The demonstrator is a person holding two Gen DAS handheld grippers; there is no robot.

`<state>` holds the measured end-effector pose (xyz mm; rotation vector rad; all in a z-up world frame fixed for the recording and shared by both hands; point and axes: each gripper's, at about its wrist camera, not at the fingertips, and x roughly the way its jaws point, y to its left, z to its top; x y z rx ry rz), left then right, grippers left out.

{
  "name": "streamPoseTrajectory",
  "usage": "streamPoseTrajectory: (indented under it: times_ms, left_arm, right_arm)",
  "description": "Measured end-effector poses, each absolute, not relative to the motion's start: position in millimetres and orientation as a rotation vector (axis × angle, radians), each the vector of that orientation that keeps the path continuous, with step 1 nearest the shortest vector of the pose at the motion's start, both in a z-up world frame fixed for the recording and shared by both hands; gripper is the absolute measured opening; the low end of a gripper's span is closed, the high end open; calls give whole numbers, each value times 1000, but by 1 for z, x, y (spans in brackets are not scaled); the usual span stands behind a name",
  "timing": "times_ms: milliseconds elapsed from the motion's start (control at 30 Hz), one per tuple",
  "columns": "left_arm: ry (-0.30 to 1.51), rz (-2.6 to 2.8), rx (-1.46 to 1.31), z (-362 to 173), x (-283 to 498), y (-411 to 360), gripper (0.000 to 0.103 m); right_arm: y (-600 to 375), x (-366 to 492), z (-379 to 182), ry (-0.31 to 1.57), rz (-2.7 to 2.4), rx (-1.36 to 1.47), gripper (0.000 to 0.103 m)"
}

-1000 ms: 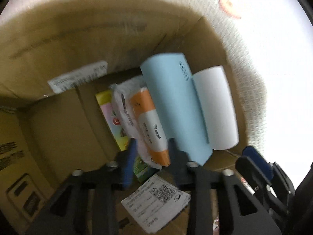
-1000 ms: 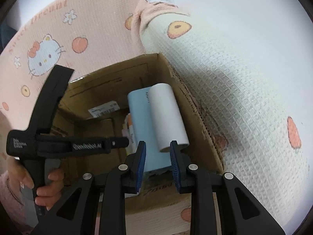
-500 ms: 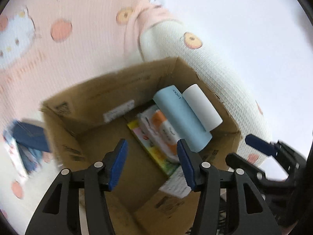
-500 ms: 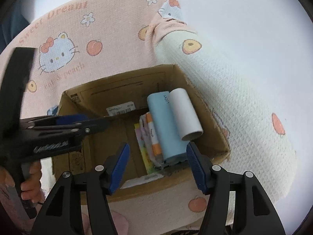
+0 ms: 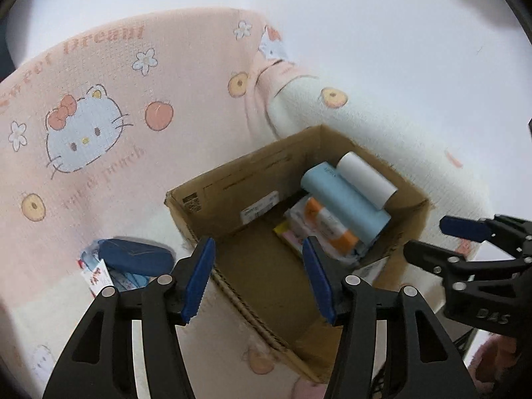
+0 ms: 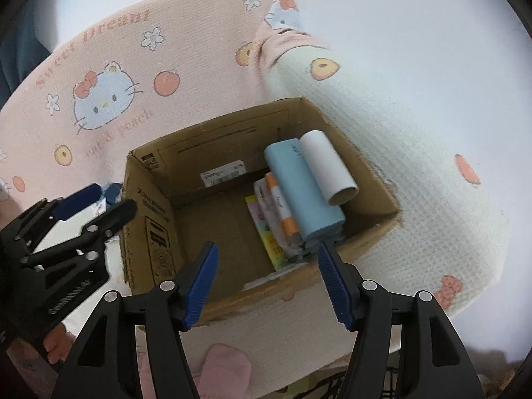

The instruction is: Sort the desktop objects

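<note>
Two handheld grippers hover above an open cardboard box that stands on a counter covered by a pink and cream cartoon-cat blanket. The left gripper and the right gripper both have their blue-padded jaws spread wide with nothing between them; the jaws of both have just been opening, the left more recently than the right. Inside the box, leaning against its right wall, lie a white paper roll and, touching it, a pale blue pack; beside those sit an orange and white wipes packet and a flat yellow booklet, leaving the left half of the box floor bare. Outside the box, near its left wall, a dark blue case rests on top of some small printed packets on the blanket. This looks like the moment between a drop into the box and the next pick, and the items beside the box seem the likely next targets. To do that well, the left gripper, being nearer, would best take the case: keep the jaws wide, come down over its narrower width, and close only once both pads flank it, so the packets below are not dragged along. The soft blanket may bunch under the pads, so a grip above the cloth seems wise. The empty left half of the box offers a clear place to set it down.
</note>
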<state>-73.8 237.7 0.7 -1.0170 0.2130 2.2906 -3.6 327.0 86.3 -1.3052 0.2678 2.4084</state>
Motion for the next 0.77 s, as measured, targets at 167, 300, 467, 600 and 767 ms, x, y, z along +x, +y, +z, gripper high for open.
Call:
streamPoseTrajectory:
  times_ms: [167, 300, 467, 600, 767]
  left_arm:
    - [218, 2291, -1048, -1, -70, 236, 59]
    - [325, 2308, -1037, -4, -63, 246, 59]
    - [365, 2282, -1035, -9, -58, 255, 60]
    - [369, 2279, -1040, -12, -57, 254, 60]
    - [326, 2292, -1050, -11, -62, 244, 60]
  right_arm:
    - [329, 8, 91, 253, 2386, -1265, 70]
    - [336, 10, 89, 288, 2373, -1261, 70]
    - [332, 7, 84, 301, 2384, -1289, 70]
    - [326, 1, 82, 279, 2392, -1309, 70]
    - [321, -4, 82, 265, 2401, -1320, 70]
